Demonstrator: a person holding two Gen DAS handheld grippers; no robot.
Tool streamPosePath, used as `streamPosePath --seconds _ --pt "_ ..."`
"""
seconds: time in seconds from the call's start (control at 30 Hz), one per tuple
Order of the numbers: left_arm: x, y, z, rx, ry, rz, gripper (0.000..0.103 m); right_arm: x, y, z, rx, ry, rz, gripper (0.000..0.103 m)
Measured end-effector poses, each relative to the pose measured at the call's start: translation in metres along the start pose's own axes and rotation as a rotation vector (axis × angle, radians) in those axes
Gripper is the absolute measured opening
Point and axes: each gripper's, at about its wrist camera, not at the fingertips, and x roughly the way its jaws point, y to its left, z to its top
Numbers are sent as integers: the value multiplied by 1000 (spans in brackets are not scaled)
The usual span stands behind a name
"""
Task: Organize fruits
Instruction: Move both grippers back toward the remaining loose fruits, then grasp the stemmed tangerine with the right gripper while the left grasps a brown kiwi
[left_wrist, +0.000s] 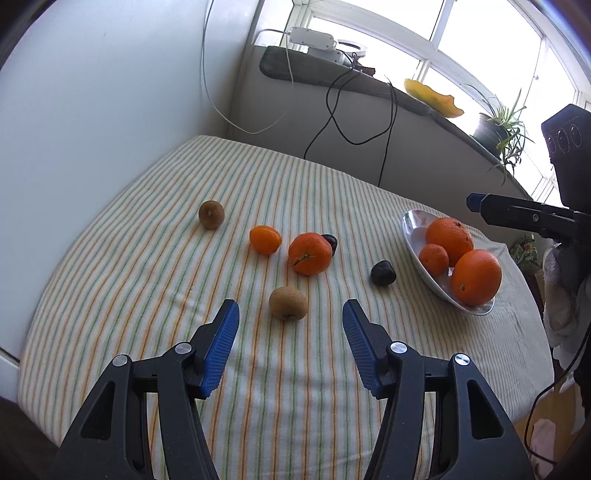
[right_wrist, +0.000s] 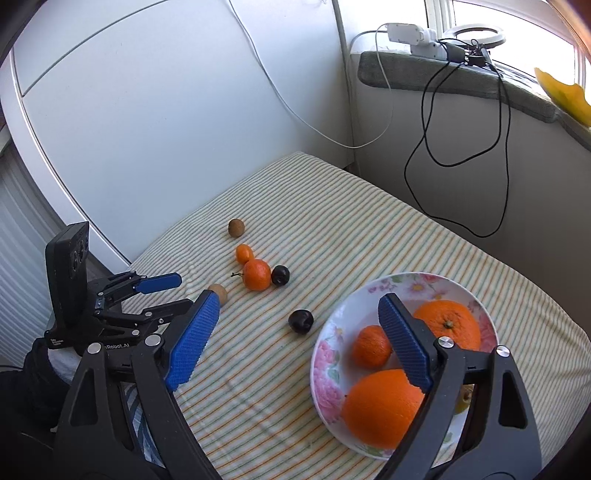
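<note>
We held the left hand-held gripper (left_wrist: 290, 314) open with the nearest kiwi (left_wrist: 288, 303) just ahead between its fingers, likely to grasp it; the right hand-held gripper (right_wrist: 295, 321) hovered open over the plate (right_wrist: 325, 354) holding 3 oranges.

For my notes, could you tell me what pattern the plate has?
The plate is white with pink flowers, clearest in the right wrist view.

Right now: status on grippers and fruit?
Left gripper open, empty, lined up on near kiwi. Right gripper open, empty, over plate holding three oranges. Six fruits loose on striped cloth; nothing blocking the kiwi.
</note>
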Motion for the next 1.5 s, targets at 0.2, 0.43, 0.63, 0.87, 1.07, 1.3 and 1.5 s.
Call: streamPosePath --seconds 0.2,0.43,0.63,0.87,1.07,1.3,1.5 --pt "6 6 -4 -2 20 -12 57 32 21 12 15 76 63 77" --pt "16 6 -4 -2 40 -18 55 75 46 21 -27 155 109 55" --pt "21 6 -1 -2 51 -30 53 107 57 32 -53 213 108 50" --pt "29 3 0 7 64 -33 53 139 62 37 -78 279 77 50" --pt "37 1 4 6 71 -30 53 155 64 35 -95 304 57 50" --pt "44 2 9 6 75 -24 52 162 60 34 -101 314 43 50" --pt "52 6 15 -6 72 -17 40 166 65 33 -128 316 14 50"
